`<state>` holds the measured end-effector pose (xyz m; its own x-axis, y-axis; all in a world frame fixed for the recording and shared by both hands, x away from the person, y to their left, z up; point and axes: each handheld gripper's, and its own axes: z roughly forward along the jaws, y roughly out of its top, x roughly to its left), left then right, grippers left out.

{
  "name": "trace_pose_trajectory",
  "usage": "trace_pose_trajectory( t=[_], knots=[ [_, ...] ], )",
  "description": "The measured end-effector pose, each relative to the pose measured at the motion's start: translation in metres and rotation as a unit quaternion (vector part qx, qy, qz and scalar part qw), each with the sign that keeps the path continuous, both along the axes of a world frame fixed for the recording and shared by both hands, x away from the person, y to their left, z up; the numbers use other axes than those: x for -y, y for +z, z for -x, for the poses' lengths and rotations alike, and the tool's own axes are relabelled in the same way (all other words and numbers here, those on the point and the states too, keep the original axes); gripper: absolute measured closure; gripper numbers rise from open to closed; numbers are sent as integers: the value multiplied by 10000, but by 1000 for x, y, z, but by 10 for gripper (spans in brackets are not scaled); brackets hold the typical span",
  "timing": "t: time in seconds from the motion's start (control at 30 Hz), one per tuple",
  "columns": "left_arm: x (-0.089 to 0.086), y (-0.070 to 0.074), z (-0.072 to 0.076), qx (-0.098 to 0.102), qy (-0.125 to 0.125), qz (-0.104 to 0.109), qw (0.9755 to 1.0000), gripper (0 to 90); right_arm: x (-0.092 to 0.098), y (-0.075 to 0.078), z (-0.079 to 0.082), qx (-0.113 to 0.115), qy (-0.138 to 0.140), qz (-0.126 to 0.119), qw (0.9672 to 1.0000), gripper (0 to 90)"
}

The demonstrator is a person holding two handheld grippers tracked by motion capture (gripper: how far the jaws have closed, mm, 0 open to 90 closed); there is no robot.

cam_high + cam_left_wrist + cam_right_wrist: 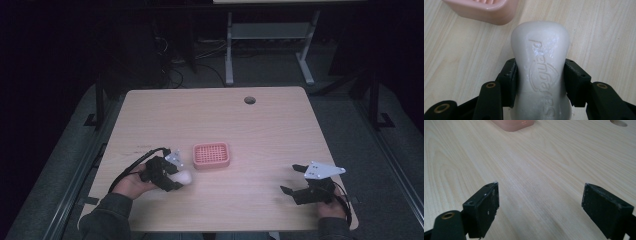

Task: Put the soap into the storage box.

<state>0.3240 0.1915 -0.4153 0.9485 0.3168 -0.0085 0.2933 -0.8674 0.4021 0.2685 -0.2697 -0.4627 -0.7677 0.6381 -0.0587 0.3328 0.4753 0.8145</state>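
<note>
Simply white embossed soap bar

There is one wooden table. It has one round hole near the far edge. On it sits one pink soap dish. There is one white bar of soap. There are two grippers, the left gripper and the right gripper. Each one has two black jaws. Two hands hold them.
</note>
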Motion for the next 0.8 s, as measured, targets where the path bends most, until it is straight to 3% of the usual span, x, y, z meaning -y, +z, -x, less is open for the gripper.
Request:
trace_pose_trajectory(
  t=[0.8],
  knots=[
    [17,12,-18,-5,-151,-2,9999,494,2,-1,0,-8,12,-84,10000,137]
  ],
)
